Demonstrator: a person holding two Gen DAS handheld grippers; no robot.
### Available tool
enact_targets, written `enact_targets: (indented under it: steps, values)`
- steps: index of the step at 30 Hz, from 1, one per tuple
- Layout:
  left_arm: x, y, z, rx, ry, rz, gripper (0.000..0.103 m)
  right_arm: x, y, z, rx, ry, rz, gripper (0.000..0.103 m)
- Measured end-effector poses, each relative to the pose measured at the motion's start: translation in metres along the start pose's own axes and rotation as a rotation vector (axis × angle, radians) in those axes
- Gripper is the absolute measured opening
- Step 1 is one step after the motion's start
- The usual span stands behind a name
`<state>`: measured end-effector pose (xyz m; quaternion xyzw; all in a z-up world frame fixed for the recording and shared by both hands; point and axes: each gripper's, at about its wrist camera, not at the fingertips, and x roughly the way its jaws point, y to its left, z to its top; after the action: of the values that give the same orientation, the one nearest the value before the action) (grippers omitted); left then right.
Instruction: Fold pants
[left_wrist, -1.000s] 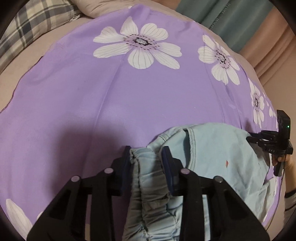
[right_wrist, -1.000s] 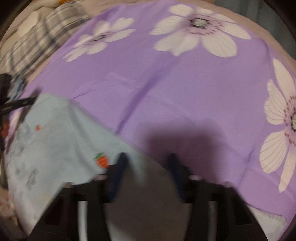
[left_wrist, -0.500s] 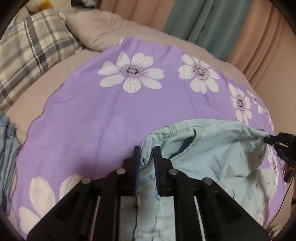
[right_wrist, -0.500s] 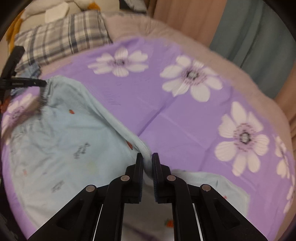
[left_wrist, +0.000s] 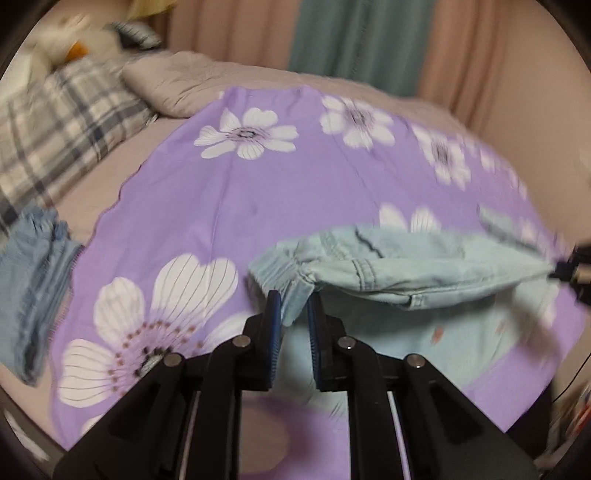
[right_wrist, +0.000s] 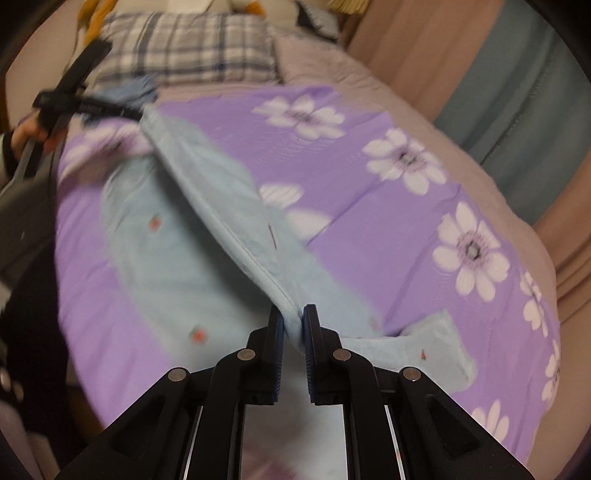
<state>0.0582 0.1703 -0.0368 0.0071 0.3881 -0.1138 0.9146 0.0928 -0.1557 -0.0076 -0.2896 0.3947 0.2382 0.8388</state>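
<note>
Left claw (left_wrist: 294, 314) and right claw (right_wrist: 293, 325) both angled downward, each clamped on fabric

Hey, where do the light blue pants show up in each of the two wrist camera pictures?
Left wrist view: the light blue pants stretch from the left gripper at lower centre to the right edge.
Right wrist view: they run from the right gripper at lower centre diagonally to the upper left.
Shared landmark: the purple flowered sheet beneath them, and the plaid pillow.
</note>
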Motion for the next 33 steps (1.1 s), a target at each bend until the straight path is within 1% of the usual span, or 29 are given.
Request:
enact_targets:
  steps: [2, 3, 4, 6, 7, 8, 9, 11, 12, 13, 15, 17, 18, 20, 23, 26, 27, 28, 30, 31, 33]
  values:
    - [0.005, -0.009, -0.018, 0.101, 0.048, 0.041, 0.016, 0.008, 0.017, -0.016, -0.028, 0.055, 0.005, 0.01]
    - [0.008, -0.009, -0.024, 0.121, 0.072, 0.059, 0.014, 0.015, 0.024, -0.024, -0.044, 0.087, 0.005, 0.01]
    - [0.01, -0.006, -0.031, 0.121, 0.092, 0.08, 0.014, 0.019, 0.029, -0.03, -0.05, 0.109, 0.008, 0.01]
    - [0.012, 0.004, -0.038, 0.09, 0.11, 0.093, 0.014, 0.032, 0.038, -0.042, -0.057, 0.155, 0.021, 0.01]
    - [0.012, 0.011, -0.042, 0.047, 0.121, 0.103, 0.014, 0.037, 0.039, -0.046, -0.052, 0.168, 0.023, 0.01]
    - [0.012, 0.015, -0.042, 0.01, 0.125, 0.097, 0.014, 0.043, 0.041, -0.05, -0.05, 0.181, 0.017, 0.01]
    - [0.009, 0.021, -0.041, -0.063, 0.125, 0.059, 0.013, 0.046, 0.042, -0.051, -0.056, 0.188, 0.01, 0.01]
    - [0.005, 0.028, -0.042, -0.219, 0.116, -0.06, 0.014, 0.052, 0.045, -0.052, -0.072, 0.2, -0.005, 0.01]
    - [0.004, 0.028, -0.044, -0.293, 0.114, -0.137, 0.018, 0.053, 0.045, -0.051, -0.075, 0.201, -0.011, 0.01]
    - [0.005, 0.025, -0.046, -0.348, 0.111, -0.19, 0.021, 0.053, 0.044, -0.05, -0.074, 0.2, -0.014, 0.01]
    - [0.009, 0.02, -0.047, -0.402, 0.117, -0.234, 0.022, 0.051, 0.04, -0.049, -0.061, 0.191, -0.017, 0.01]
    - [0.02, 0.013, -0.05, -0.462, 0.146, -0.271, 0.03, 0.05, 0.039, -0.05, -0.045, 0.185, -0.015, 0.01]
    - [0.025, 0.011, -0.051, -0.48, 0.157, -0.275, 0.033, 0.049, 0.041, -0.051, -0.04, 0.184, -0.016, 0.01]
    - [0.033, 0.008, -0.052, -0.517, 0.158, -0.272, 0.033, 0.048, 0.045, -0.052, -0.034, 0.18, -0.019, 0.01]
    - [0.041, 0.006, -0.052, -0.597, 0.154, -0.294, 0.031, 0.047, 0.047, -0.052, -0.02, 0.173, -0.02, 0.01]
    - [0.043, 0.008, -0.048, -0.649, 0.148, -0.294, 0.03, 0.047, 0.047, -0.053, -0.005, 0.163, -0.018, 0.01]
    - [0.044, 0.008, -0.048, -0.668, 0.145, -0.285, 0.024, 0.048, 0.047, -0.054, 0.001, 0.16, -0.018, 0.01]
    - [0.044, 0.009, -0.047, -0.688, 0.143, -0.262, 0.012, 0.048, 0.047, -0.054, 0.006, 0.157, -0.017, 0.01]
    - [0.042, 0.01, -0.044, -0.694, 0.129, -0.233, 0.012, 0.046, 0.048, -0.055, 0.004, 0.144, -0.021, 0.01]
    - [0.034, 0.007, -0.042, -0.688, 0.107, -0.223, 0.011, 0.044, 0.048, -0.055, 0.0, 0.137, -0.021, 0.01]
    - [0.021, 0.004, -0.04, -0.651, 0.081, -0.209, 0.011, 0.035, 0.046, -0.054, -0.005, 0.109, -0.026, 0.01]
